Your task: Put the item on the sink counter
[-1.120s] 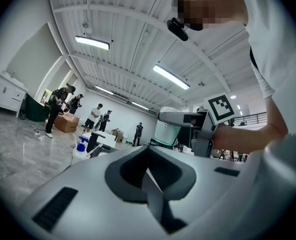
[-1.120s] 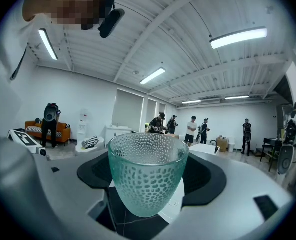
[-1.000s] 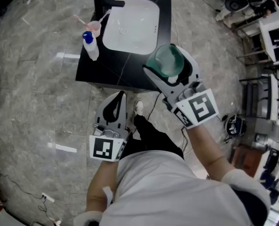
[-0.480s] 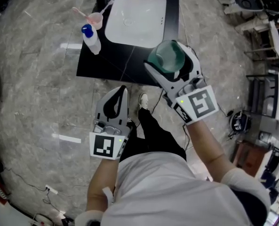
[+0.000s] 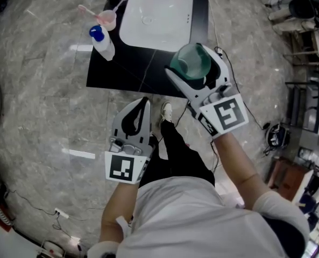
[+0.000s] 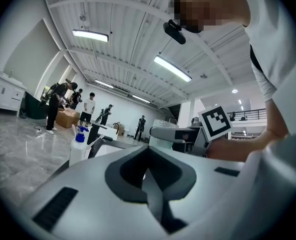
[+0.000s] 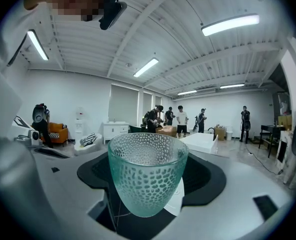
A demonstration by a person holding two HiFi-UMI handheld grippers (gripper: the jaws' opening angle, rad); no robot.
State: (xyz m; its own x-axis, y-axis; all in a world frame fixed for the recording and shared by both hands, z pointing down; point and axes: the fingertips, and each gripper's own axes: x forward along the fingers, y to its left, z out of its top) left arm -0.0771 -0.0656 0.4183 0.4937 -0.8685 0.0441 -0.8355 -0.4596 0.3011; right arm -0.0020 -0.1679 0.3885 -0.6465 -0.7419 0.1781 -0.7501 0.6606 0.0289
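Right gripper (image 5: 192,69) is clamped on the green glass cup (image 5: 189,61), one jaw on each side of the wall. In the right gripper view the cup (image 7: 147,176) sits upright between the pads, with its long axis vertical, mouth up and narrow base down. The dimpled glass is see-through down to the bottom.

In the head view the cup's mouth faces the camera. The cup is in the air over the near right corner of the black sink counter (image 5: 128,64), not set down.

Left gripper (image 5: 133,121) is lower and closer to the body, over the floor and short of the counter's front edge. The left gripper view shows its jaws together with nothing between them (image 6: 148,184).

On the counter:
- The white basin (image 5: 158,16) is set into the top.
- A pink cup (image 5: 107,19) stands at the left rear, with two thin sticks standing in it, probably toothbrushes.
- A white bottle with a blue cap (image 5: 102,43) stands upright just in front of the pink cup, near the left edge.
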